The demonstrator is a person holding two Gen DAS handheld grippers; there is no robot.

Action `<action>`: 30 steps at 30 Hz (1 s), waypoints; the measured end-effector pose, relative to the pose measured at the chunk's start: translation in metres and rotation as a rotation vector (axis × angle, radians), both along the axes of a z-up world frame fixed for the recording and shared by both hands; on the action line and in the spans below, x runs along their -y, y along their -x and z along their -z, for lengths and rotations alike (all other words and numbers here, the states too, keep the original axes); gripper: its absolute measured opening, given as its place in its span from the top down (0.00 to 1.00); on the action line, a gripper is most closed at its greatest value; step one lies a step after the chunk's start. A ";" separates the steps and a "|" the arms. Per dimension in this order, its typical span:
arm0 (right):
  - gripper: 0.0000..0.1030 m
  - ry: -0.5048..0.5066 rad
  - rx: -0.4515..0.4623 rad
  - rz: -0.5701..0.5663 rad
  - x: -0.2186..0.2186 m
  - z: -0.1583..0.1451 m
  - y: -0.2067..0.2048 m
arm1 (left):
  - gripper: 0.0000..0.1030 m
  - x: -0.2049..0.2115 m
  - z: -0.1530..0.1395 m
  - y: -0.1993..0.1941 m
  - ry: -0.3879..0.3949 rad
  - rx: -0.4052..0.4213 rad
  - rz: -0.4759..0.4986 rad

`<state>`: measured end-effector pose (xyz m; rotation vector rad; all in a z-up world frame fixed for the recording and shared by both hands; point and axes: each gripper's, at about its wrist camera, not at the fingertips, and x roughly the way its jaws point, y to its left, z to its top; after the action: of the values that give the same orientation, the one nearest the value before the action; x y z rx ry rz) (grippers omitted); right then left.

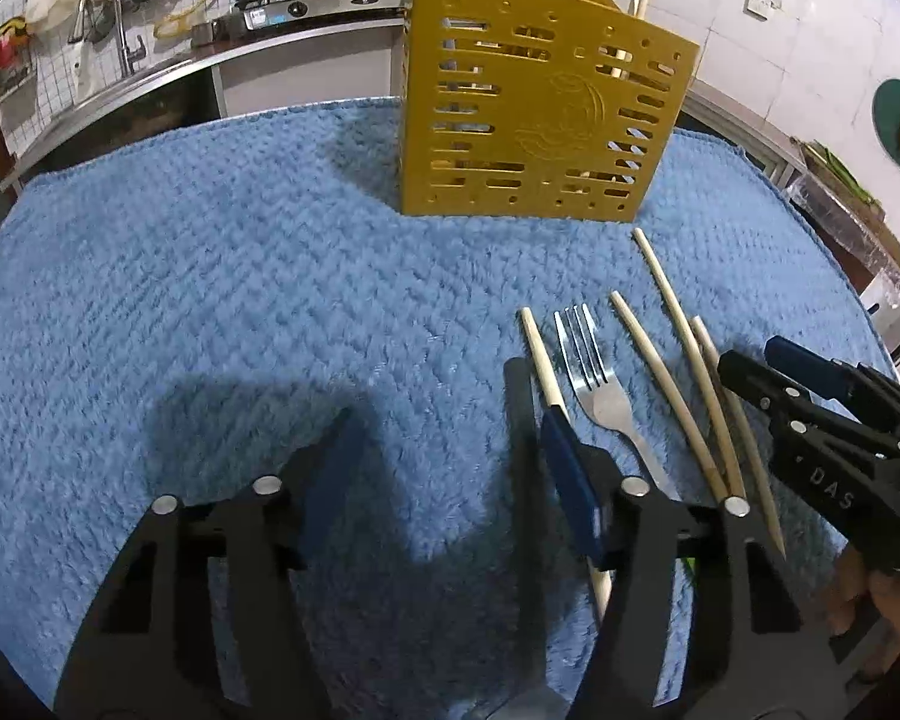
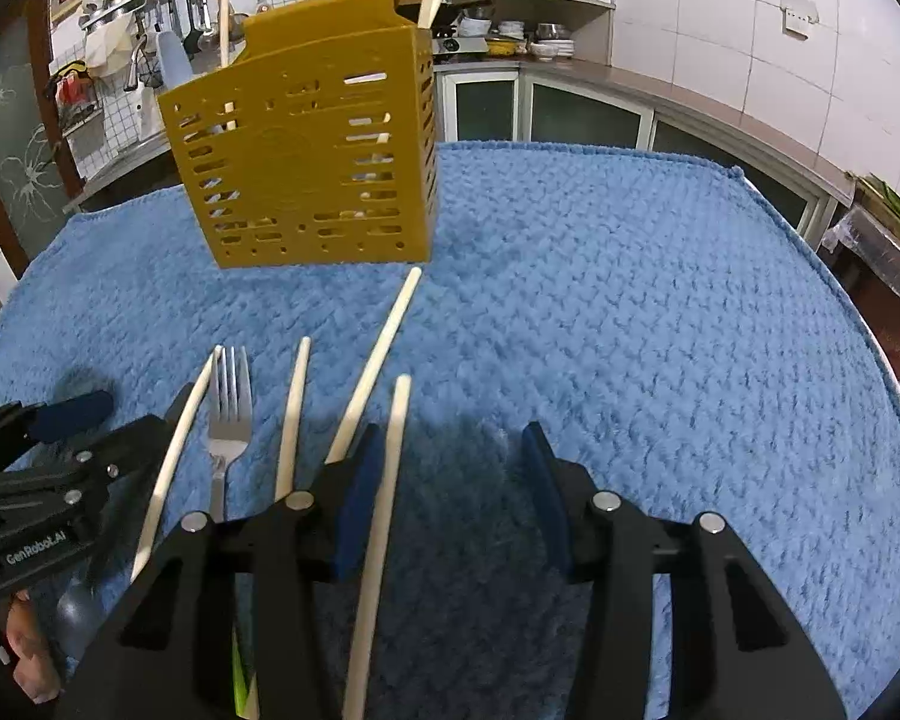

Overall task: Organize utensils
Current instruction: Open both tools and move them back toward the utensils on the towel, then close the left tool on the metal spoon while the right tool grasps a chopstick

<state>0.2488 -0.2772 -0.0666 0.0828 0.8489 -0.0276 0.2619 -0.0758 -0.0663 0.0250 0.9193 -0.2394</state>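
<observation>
Utensils: four chopsticks point(image 2: 378, 354) and a fork point(image 2: 229, 414) lie side by side on the blue towel point(image 2: 630, 330), toward its near edge, in front of the yellow holder point(image 2: 306, 180) at the far edge. A few sticks already stand in the holder, so we judge the sorting begun but mostly left. We see the right gripper point(image 2: 450, 498) half open, its jaws straddling the rightmost chopstick without pressing it. The left gripper point(image 1: 444, 480) is also half open, over bare towel, its right finger resting across the leftmost chopstick point(image 1: 543, 360).

Dim-ish overhead light, fisheye-warped edges
</observation>
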 end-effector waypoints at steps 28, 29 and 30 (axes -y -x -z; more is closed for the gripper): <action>0.67 -0.053 -0.034 -0.010 0.006 0.006 -0.001 | 0.67 0.023 0.000 -0.008 -0.042 -0.033 0.091; 0.67 -0.055 -0.034 -0.010 0.006 0.006 -0.001 | 0.67 0.025 0.001 -0.009 -0.049 -0.030 0.094; 0.67 -0.054 -0.034 -0.010 0.005 0.006 -0.001 | 0.67 0.026 0.001 -0.009 -0.059 -0.025 0.095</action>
<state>0.2500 -0.2827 -0.0722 0.1287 0.8841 0.0032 0.2707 -0.1017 -0.0674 0.1208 0.9507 -0.3016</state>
